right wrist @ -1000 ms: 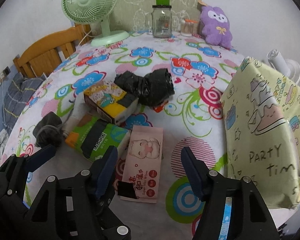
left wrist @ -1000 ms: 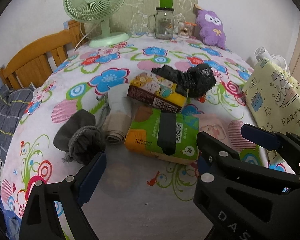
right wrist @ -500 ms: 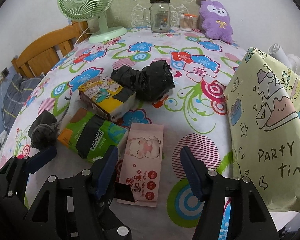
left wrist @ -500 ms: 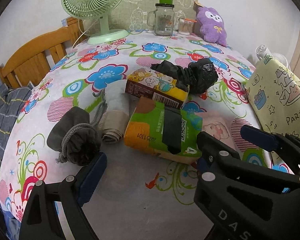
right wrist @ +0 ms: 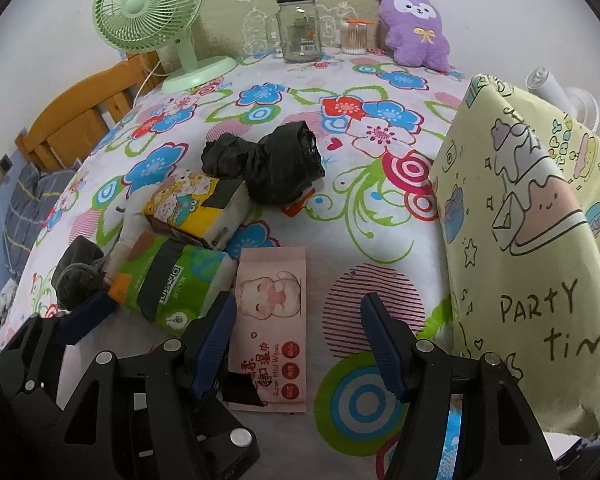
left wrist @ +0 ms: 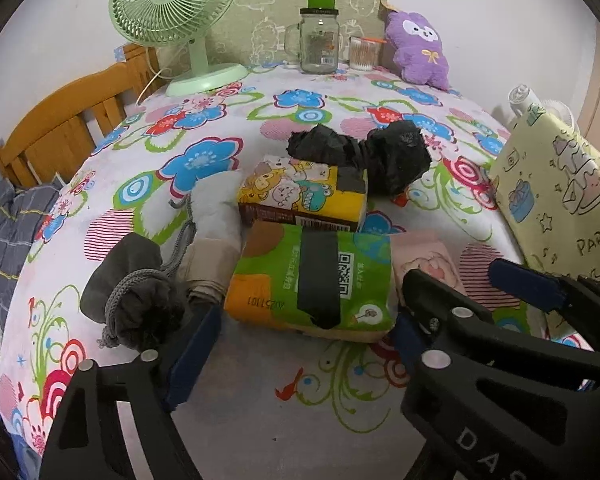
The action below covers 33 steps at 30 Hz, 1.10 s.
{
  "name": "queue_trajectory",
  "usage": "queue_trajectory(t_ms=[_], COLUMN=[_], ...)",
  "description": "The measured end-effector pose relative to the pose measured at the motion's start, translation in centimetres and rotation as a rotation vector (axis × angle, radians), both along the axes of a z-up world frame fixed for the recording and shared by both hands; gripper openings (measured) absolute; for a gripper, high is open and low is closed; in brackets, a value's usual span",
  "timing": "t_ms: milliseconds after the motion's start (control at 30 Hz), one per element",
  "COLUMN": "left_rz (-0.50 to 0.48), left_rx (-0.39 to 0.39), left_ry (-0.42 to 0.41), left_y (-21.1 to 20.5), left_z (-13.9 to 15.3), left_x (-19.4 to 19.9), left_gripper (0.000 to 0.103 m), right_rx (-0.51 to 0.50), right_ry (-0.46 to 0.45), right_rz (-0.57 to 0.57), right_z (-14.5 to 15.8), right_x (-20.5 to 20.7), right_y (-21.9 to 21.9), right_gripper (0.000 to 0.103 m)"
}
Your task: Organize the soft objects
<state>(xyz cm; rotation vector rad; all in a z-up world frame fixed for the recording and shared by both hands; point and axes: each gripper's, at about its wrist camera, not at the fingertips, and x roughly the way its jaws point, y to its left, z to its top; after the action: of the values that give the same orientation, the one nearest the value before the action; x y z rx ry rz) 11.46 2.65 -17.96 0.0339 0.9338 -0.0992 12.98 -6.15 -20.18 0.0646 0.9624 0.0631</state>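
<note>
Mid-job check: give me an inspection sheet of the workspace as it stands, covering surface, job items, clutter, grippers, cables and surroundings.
Surface: floral-print tablecloth over the table.
Job's things: green plastic tissue pack, yellow cartoon tissue pack, pink wet-wipes pouch, crumpled black plastic bag, grey drawstring pouch, beige folded cloth, all lying close together; yellow paper party bag at the right edge.
Clutter: green desk fan, glass jar mug, cotton-swab jar, purple plush toy along the far edge.
Grippers: left gripper open before the green pack; right gripper open over the pouch; both empty.
Cables: fan cord.
Surroundings: wooden chair, white wall.
</note>
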Motion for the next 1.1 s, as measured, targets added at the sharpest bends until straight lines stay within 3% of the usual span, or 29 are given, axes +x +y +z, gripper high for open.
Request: queue_trajectory(t_ms=[133, 467, 600, 700, 1100], left_rz=[-0.011, 0.007, 0.009, 0.012, -0.002], left_rx=[-0.006, 0.007, 0.003, -0.001, -0.013], left_ry=[-0.004, 0.009, 0.010, 0.014, -0.012], left_y=[-0.1, 0.4, 0.5, 0.5, -0.2], left_z=[0.2, 0.3, 0.2, 0.2, 1.6], left_x=[-0.2, -1.1, -1.0, -1.1, -1.7], left_gripper=[0.074, 0.073, 0.073, 0.073, 0.072], right_rx=[0.016, -0.017, -0.050, -0.050, -0.026], right_ry=[0.009, 0.018, 0.009, 0.004, -0.021], right_rz=[0.003, 0.033, 0.036, 0.036, 0.031], right_z=[-0.2, -0.5, -0.5, -0.5, 0.6], right_x=[0.2, 0.2, 0.3, 0.3, -0.6], right_y=[0.0, 1.1, 1.4, 1.4, 0.7], right_gripper=[0.068, 0.068, 0.050, 0.043, 0.041])
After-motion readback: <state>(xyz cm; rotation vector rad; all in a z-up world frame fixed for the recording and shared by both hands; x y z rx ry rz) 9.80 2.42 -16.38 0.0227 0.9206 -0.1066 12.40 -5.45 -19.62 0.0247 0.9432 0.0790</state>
